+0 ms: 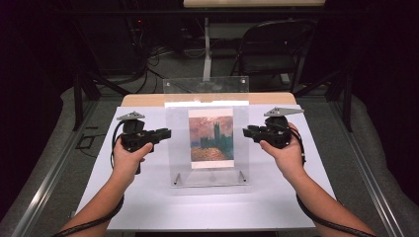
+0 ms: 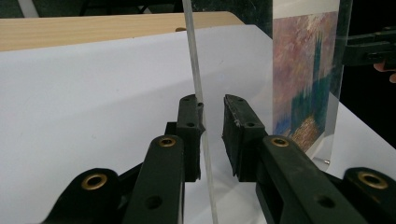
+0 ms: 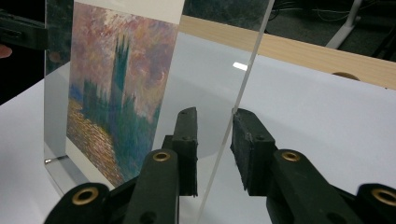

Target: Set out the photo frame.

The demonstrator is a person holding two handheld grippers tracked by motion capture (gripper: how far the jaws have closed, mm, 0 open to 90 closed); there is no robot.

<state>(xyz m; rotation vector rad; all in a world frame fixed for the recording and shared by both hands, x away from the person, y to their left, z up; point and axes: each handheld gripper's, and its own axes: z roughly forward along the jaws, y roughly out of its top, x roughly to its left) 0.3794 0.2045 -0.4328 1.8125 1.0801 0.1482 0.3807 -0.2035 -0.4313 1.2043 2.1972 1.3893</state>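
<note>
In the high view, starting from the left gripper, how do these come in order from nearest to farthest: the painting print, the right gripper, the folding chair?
1. The painting print: just right of the left gripper, inside the clear acrylic frame at the table's middle.
2. The right gripper: across the frame, at its right edge.
3. The folding chair: on the floor beyond the table, far right.

The clear panel (image 2: 198,93) is cut off by the top edge in both gripper views. The far edge of the worktop (image 1: 148,100) is partly hidden behind a second clear panel (image 1: 205,85).
</note>
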